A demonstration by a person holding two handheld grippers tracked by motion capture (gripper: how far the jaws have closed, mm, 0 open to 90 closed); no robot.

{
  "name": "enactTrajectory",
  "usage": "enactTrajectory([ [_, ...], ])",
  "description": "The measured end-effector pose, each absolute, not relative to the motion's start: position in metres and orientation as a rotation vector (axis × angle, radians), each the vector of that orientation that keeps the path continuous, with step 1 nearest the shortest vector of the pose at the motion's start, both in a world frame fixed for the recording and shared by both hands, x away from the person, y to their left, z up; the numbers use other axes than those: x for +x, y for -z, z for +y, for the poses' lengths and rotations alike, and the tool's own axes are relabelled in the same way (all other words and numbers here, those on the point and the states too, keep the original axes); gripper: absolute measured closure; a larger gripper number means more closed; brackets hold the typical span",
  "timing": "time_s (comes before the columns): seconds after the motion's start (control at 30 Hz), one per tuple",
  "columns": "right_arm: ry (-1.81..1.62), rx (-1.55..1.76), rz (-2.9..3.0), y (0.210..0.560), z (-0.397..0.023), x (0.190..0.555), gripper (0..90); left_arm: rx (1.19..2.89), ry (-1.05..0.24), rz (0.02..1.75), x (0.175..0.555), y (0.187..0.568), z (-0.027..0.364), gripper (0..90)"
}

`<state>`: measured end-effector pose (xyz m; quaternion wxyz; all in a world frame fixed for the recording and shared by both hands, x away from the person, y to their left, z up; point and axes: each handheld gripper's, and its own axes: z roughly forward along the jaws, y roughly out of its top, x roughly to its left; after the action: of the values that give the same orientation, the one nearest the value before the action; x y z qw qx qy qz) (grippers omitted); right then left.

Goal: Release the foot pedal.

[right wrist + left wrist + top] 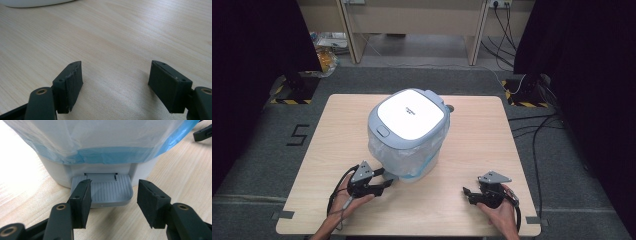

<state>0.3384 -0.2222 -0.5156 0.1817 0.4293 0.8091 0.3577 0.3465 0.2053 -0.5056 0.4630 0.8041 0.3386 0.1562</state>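
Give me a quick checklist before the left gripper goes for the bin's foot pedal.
1. Left gripper open: ok.
2. Lined up with the grey foot pedal: ok, the pedal sits between the jaws.
3. Touching the pedal: cannot tell.
4. Bin lid closed: ok.
5. Plastic liner clear of the pedal: ok, it hangs above it.
6. Right gripper out of the way: ok, open over bare table.

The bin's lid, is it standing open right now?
No, in the high view the white lid lies flat and closed on top of the bin, with the plastic liner hanging out beneath it.
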Motion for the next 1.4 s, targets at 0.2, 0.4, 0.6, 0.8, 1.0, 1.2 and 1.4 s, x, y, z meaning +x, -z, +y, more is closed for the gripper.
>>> enactTrajectory([
  [0.2,-1.012,1.211,2.285,0.516,-0.222,0.339,26.9,1.982,-0.382,0.836,0.34,0.508,0.211,41.0],
  [0.4,-1.012,1.209,2.286,0.516,-0.222,0.339,26.5,1.964,-0.386,0.869,0.329,0.511,0.226,40.2],
  [0.6,-1.012,1.208,2.286,0.516,-0.222,0.339,26.4,1.955,-0.392,0.895,0.324,0.511,0.236,39.5],
  [0.8,-1.015,1.21,2.286,0.516,-0.222,0.339,26.3,1.967,-0.422,0.91,0.317,0.511,0.244,38.7],
  [1.0,-1.009,1.199,2.289,0.516,-0.222,0.339,26.0,1.976,-0.41,0.946,0.311,0.517,0.253,37.8],
  [1.2,-1.008,1.194,2.292,0.516,-0.222,0.339,25.8,1.992,-0.388,0.991,0.307,0.522,0.261,33.9],
  [1.4,-1.008,1.195,2.291,0.516,-0.222,0.338,25.2,2.008,-0.362,1.008,0.307,0.523,0.263,26.6],
])
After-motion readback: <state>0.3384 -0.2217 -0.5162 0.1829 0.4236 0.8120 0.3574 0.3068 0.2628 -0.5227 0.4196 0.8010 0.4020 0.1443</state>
